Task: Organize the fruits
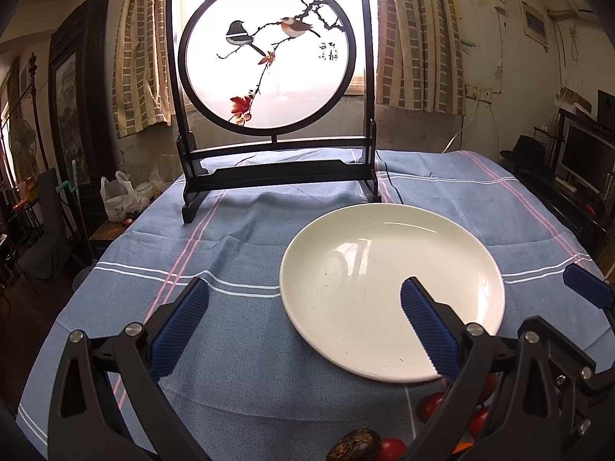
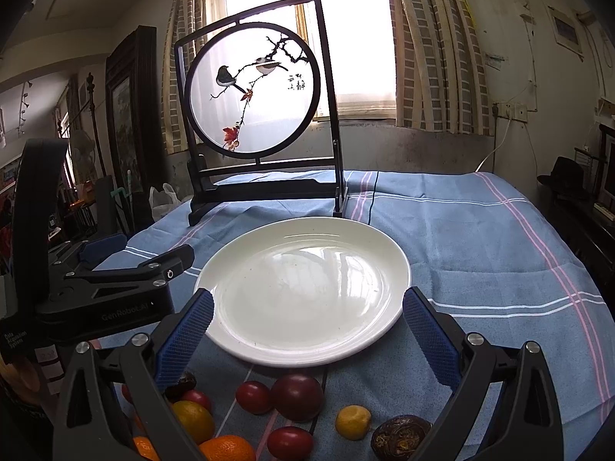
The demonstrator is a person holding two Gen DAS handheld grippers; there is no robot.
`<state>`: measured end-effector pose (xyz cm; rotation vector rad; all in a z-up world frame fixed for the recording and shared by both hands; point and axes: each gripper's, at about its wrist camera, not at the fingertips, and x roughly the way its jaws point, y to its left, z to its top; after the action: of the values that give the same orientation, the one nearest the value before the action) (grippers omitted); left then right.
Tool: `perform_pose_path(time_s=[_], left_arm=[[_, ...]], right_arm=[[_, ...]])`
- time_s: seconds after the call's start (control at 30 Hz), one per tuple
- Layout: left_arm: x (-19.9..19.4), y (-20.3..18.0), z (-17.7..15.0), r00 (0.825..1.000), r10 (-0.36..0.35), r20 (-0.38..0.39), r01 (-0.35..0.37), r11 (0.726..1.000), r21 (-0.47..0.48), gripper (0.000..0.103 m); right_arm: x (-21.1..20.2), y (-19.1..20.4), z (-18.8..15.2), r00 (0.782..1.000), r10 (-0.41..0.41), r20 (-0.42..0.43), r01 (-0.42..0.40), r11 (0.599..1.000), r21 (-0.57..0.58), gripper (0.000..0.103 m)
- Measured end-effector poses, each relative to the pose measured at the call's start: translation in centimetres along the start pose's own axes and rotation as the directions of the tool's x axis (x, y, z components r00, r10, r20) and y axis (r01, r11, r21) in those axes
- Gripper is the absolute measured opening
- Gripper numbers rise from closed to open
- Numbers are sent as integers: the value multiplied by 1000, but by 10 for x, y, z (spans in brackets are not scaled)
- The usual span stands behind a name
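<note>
While both tongs (image 2: 307, 330) gape, fruits (image 2: 296, 392) lie beneath

My left tongs (image 1: 303, 320) gaped wide, right finger over the round white ceramic plate (image 1: 384, 269), red cherry tomatoes (image 1: 432, 405) beneath.

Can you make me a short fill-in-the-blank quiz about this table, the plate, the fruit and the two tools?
1. The white plate holds ____ fruit.
2. Both the left tool and the right tool have their jaws ____.
3. The framed screen behind the plate shows two ____ on a branch.
4. The tomatoes and oranges lie on the ____ tablecloth, nearer the camera than the plate.

Missing words: no; open; birds; blue
</note>
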<state>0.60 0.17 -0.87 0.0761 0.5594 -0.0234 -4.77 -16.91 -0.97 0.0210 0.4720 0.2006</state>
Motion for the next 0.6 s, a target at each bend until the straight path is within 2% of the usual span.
perform_pose_path(time_s=[0.6], left_arm=[[0,0,0,1000,0,-1,0,1000,0,98]], right_arm=[[1,1,0,1000,1,-3,-1,1000,-2,99]])
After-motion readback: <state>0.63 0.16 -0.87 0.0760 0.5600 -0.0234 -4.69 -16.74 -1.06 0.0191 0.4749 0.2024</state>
